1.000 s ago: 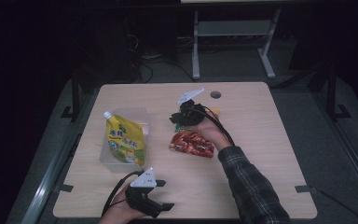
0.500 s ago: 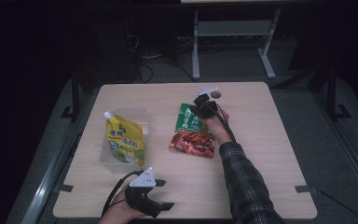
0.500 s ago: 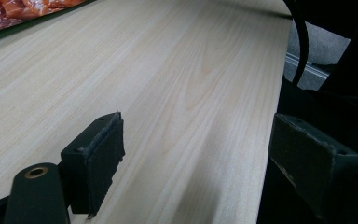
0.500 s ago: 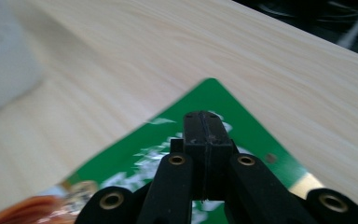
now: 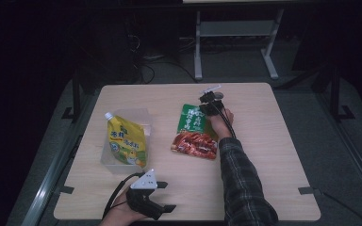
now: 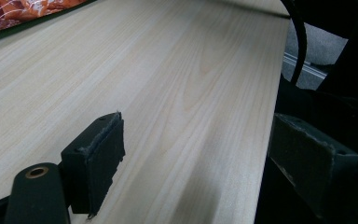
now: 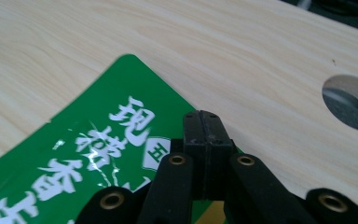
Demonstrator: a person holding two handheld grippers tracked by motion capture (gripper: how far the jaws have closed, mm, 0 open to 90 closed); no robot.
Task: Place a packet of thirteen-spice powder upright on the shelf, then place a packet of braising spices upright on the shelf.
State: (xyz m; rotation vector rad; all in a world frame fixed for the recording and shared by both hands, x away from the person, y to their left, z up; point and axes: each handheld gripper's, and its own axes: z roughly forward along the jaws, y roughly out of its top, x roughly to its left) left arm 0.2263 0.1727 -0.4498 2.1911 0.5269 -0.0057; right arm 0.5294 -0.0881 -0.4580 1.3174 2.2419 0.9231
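Note:
A snack packet (image 5: 195, 132), green at its far end and red at its near end, lies flat on the middle of the wooden table (image 5: 264, 155). My right gripper (image 5: 209, 101) is shut at the packet's far right corner. In the right gripper view its jaws (image 7: 207, 123) are pressed together above the green packet (image 7: 98, 154) edge, and I see nothing between them. My left gripper (image 5: 162, 195) rests at the table's near edge with its jaws wide apart. The left gripper view has only bare wood between the left gripper's (image 6: 196, 158) pads.
A yellow spouted pouch (image 5: 125, 141) lies in a clear shallow tray (image 5: 143, 115) at the table's left. A round cable hole (image 7: 349, 100) is in the tabletop just beyond the right gripper. Table legs and cables stand on the dark floor behind.
My right gripper has moved away from me and rightward, from over the packet to its far right corner, uncovering the green end. The left gripper has not moved.

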